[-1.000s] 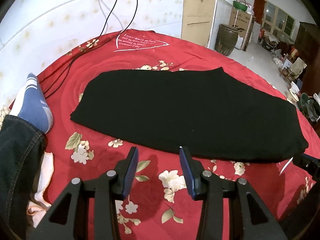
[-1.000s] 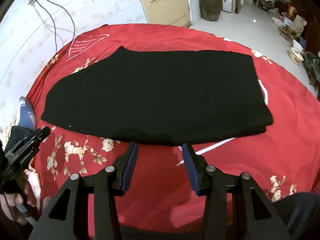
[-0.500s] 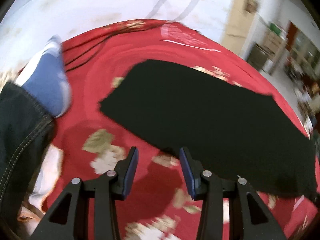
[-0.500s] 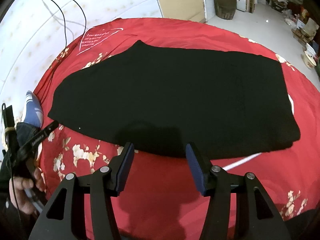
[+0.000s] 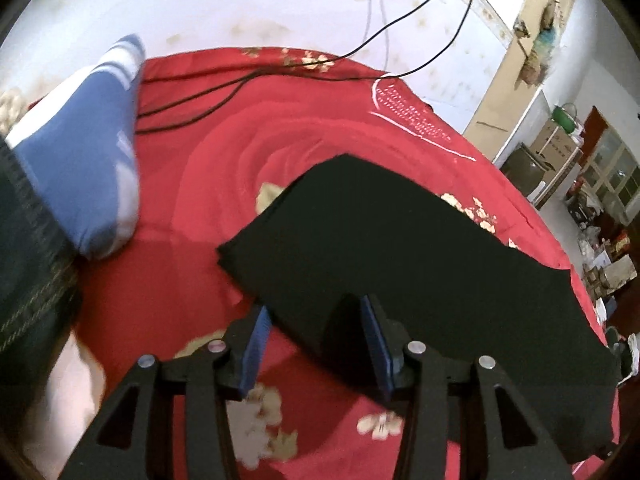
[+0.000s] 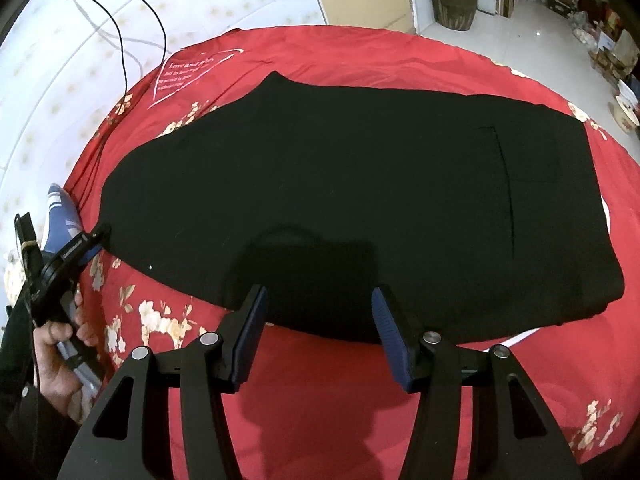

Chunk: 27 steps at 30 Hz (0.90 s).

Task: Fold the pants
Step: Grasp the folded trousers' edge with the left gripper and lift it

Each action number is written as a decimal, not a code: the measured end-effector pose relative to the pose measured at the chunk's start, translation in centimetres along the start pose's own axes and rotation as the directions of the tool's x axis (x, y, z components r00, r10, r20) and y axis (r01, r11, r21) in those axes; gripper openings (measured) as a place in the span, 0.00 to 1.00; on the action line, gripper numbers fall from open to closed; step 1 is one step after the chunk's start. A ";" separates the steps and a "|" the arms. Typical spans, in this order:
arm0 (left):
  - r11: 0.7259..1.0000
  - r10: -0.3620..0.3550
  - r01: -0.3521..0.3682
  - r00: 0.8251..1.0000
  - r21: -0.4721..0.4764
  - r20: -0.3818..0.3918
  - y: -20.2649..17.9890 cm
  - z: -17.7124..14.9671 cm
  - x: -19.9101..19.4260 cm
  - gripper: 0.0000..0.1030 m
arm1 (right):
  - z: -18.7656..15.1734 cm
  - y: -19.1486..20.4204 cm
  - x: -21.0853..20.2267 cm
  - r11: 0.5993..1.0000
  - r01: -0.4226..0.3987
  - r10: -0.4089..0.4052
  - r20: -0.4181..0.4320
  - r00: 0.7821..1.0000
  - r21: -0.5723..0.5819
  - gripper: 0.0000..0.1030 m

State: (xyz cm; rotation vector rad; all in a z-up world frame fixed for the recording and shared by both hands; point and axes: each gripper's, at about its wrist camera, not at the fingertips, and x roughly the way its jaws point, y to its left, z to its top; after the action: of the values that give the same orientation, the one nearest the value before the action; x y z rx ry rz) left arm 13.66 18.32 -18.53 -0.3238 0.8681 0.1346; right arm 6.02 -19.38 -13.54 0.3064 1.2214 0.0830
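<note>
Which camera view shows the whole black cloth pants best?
The right wrist view: the black cloth pants lie there complete, from end to end, on the red flowered bedcover. The left wrist view shows mainly one end, blurred, with the far end less clear.

Both wrist views look steeply down, close, sharing the pants (image 5: 420, 248).

The red bedspread (image 6: 320, 420) is bare just in front of the black pants (image 6: 340, 184), so there is room there. Left of the pants, a blue sock foot (image 5: 80, 168) and black cables (image 5: 192, 100) lie in the way.
</note>
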 end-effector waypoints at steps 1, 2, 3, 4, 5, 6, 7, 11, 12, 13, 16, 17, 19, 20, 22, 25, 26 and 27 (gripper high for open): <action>1.000 -0.002 0.002 1.000 0.006 0.005 -0.2 0.3 0.3 0.46 | 0.1 -0.1 0.0 1.000 0.000 0.000 0.001 1.000 0.002 0.53; 1.000 0.001 -0.001 1.000 0.013 0.010 -0.4 0.6 0.4 0.44 | 0.2 -0.2 0.0 1.000 0.000 0.000 0.004 1.000 0.005 0.53; 1.000 0.006 -0.006 1.000 0.020 0.015 -0.5 0.8 0.5 0.34 | 0.3 -0.2 0.1 1.000 -0.001 0.001 0.005 1.000 0.007 0.53; 0.999 0.028 -0.029 0.999 0.033 0.020 -0.6 1.0 0.7 0.27 | 0.4 -0.3 0.2 1.000 0.000 0.000 0.005 1.000 0.008 0.53; 0.998 0.046 -0.047 0.999 0.047 0.023 -0.7 1.1 0.8 0.15 | 0.5 -0.4 0.2 1.000 0.005 -0.005 0.007 1.000 0.011 0.53; 0.998 0.043 -0.043 0.999 0.053 0.017 -0.8 1.4 0.9 0.09 | 0.5 -0.6 0.3 1.000 0.008 -0.008 0.009 1.000 0.014 0.53; 0.998 0.037 -0.038 0.999 0.047 0.005 -0.8 1.7 0.9 0.08 | 0.6 -0.7 0.3 1.000 0.010 -0.010 0.010 1.000 0.018 0.53; 0.997 -0.009 0.008 1.000 0.071 0.005 -1.8 2.3 -0.6 0.06 | 0.6 -1.2 0.1 0.999 0.011 -0.012 0.015 1.000 0.034 0.53; 0.995 -0.037 0.036 0.999 0.091 0.012 -2.6 2.5 -1.3 0.06 | 0.6 -1.3 0.0 0.999 0.008 -0.009 0.018 1.000 0.037 0.53; 0.992 -0.063 0.060 0.998 0.113 0.018 -3.5 2.7 -2.0 0.06 | 0.7 -1.3 -0.2 0.999 0.003 -0.004 0.023 1.000 0.042 0.53; 0.966 -0.166 0.156 0.986 0.205 0.032 -7.4 2.9 -4.4 0.06 | 0.9 -1.5 -1.1 0.999 -0.010 0.007 0.045 0.999 0.052 0.53; 0.953 -0.204 0.192 0.978 0.237 0.031 -8.9 2.9 -5.2 0.06 | 0.9 -1.6 -1.4 0.998 -0.013 0.010 0.053 0.999 0.057 0.53; 0.916 -0.279 0.262 0.960 0.303 0.013 -12.1 2.4 -6.7 0.06 | 1.0 -2.1 -2.1 0.997 -0.020 0.015 0.068 0.998 0.069 0.53; 0.899 -0.307 0.289 0.952 0.328 0.000 -13.3 2.1 -7.1 0.06 | 1.1 -2.4 -2.5 0.997 -0.025 0.019 0.079 0.997 0.079 0.53; 0.851 -0.361 0.345 0.932 0.395 -0.036 -16.3 0.9 -8.2 0.06 | 1.2 -3.0 -3.1 0.995 -0.030 0.022 0.090 0.996 0.097 0.53; 0.773 -0.420 0.433 0.897 0.464 -0.137 -20.3 -2.2 -8.3 0.06 | 1.4 -4.3 -3.8 0.991 -0.030 0.017 0.104 0.994 0.130 0.53; 0.755 -0.423 0.448 0.891 0.479 -0.166 -21.2 -3.1 -8.1 0.06 | 1.5 -4.8 -4.1 0.989 -0.032 0.016 0.110 0.994 0.146 0.53; 0.733 -0.423 0.469 0.881 0.492 -0.209 -22.0 -4.5 -7.6 0.06 | 1.5 -5.2 -4.2 0.987 -0.031 0.013 0.111 0.994 0.157 0.53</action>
State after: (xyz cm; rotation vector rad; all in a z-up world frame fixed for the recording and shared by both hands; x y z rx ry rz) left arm 10.92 -3.82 -10.42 -0.0056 0.8498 -0.5756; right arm 5.45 -25.63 -10.69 0.4579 1.1174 -0.0124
